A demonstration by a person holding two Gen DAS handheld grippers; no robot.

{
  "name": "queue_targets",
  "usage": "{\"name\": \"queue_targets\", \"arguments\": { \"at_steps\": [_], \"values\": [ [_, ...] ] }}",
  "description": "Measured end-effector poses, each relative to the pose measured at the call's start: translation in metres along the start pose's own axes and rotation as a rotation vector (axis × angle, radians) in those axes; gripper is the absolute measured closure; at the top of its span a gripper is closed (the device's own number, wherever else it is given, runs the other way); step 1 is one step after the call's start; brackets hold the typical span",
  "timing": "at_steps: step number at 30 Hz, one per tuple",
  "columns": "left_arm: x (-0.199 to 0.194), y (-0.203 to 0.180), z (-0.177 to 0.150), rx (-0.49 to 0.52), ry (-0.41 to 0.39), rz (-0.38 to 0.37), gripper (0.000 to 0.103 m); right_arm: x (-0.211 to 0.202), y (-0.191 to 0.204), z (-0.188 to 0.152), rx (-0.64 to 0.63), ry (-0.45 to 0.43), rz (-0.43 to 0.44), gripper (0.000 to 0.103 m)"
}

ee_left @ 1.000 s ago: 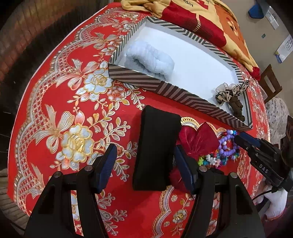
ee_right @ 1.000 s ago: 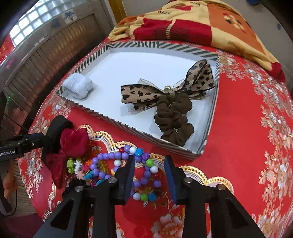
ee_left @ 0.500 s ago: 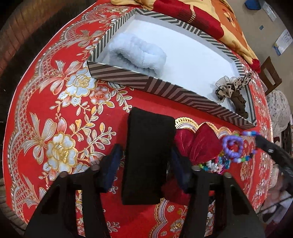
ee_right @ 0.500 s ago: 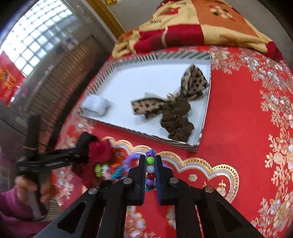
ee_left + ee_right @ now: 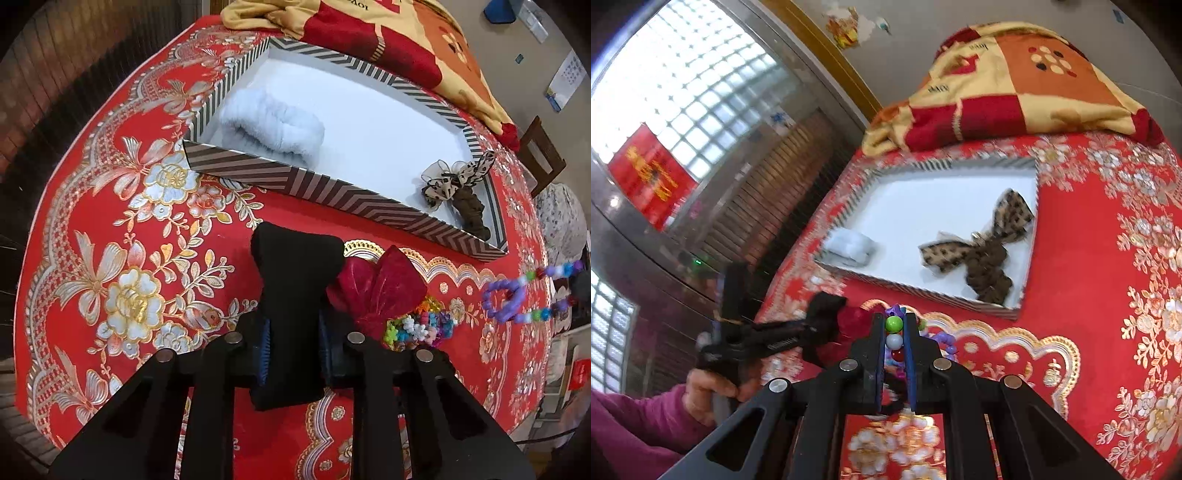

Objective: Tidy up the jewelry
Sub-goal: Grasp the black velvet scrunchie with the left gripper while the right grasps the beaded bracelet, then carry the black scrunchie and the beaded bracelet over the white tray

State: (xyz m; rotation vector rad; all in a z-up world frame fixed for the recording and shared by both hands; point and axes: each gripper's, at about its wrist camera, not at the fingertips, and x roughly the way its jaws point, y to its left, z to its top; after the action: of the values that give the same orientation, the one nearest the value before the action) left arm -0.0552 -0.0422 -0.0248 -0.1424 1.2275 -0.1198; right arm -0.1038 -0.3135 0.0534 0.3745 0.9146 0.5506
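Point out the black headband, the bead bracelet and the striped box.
black headband (image 5: 295,273): left wrist view, on its upper half above the fingers.
bead bracelet (image 5: 894,324): right wrist view, on the green bead.
striped box (image 5: 332,184): left wrist view, on its near wall.

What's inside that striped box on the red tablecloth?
Inside the striped box: a fluffy pale-blue band at one end, a leopard-print bow with a brown scrunchie at the other, white floor between. Anything beneath those pieces is hidden.
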Motion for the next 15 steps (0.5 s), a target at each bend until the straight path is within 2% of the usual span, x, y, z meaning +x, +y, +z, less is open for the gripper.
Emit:
{"name": "queue_targets", "arguments": {
  "at_steps": [3, 5, 8, 15],
  "values": [
    [-0.005, 0.003, -0.004, -0.010, -0.007, 0.005, 0.084, -0.011, -0.006, -0.003, 0.016, -0.036, -0.013, 0.094],
    [-0.009, 0.006, -0.008, -0.009, -0.015, 0.015, 0.084, -0.007, -0.025, -0.011, 0.082, -0.010, -0.050, 0.094],
    [-0.012, 0.009, -0.009, -0.011, -0.015, 0.025, 0.084, 0.009, -0.042, -0.024, 0.104, 0.055, -0.124, 0.094],
    [-0.011, 0.010, -0.013, -0.024, -0.009, 0.031, 0.084, 0.020, -0.044, -0.029, 0.110, 0.073, -0.116, 0.094]
  ]
}}
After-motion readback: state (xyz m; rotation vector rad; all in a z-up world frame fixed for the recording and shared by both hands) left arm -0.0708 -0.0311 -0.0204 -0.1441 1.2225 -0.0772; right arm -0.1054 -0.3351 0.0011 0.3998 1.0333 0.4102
